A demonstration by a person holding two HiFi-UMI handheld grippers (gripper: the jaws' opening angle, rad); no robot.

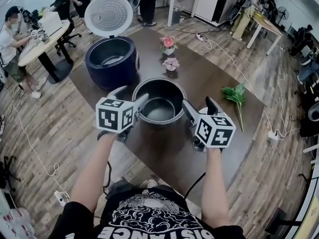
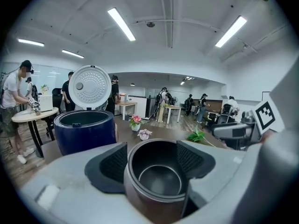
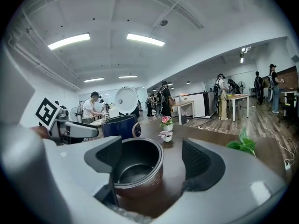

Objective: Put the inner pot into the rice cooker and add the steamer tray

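While the head view shows the inner pot (image 1: 158, 108) on the table (image 1: 214, 83), at 5 o'clock from the open rice cooker (image 1: 112, 61), between my left gripper (image 1: 133, 94) and right gripper (image 1: 198, 103), the left gripper view shows released jaws framing it, and the right gripper view shows released jaws, pot toward 9 o'clock.

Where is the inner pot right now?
In the head view the inner pot sits on the table between the left gripper and right gripper, with the open rice cooker beyond it to the left.
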